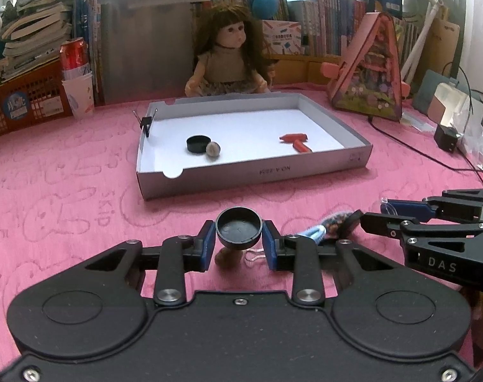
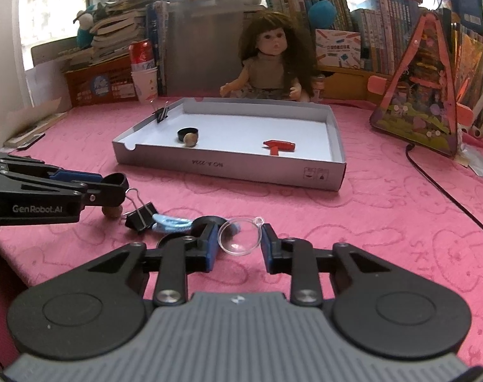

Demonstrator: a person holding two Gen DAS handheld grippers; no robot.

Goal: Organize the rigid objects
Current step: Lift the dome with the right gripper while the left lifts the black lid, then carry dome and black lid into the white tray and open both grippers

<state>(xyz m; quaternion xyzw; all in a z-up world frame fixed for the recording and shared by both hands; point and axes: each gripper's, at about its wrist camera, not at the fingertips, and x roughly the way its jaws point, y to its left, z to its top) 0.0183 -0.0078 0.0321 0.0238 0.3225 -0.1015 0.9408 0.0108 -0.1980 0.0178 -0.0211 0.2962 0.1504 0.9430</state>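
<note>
Left gripper (image 1: 239, 238) fingers grasping black cap (image 1: 239, 228), right gripper (image 2: 238, 242), marked "DAS", grasping clear dome (image 2: 240, 237)

Matt black plastic cap (image 1: 239, 229), clear glossy plastic dome (image 2: 240, 237), embossed pink cloth (image 1: 66, 197).

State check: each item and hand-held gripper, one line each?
Left hand-held gripper: shut on black cap, lifted.
Right hand-held gripper: shut on clear dome.
Box: open, holds a second cap, ball, red toy.
Binder clip: on cloth, handles up.
</note>
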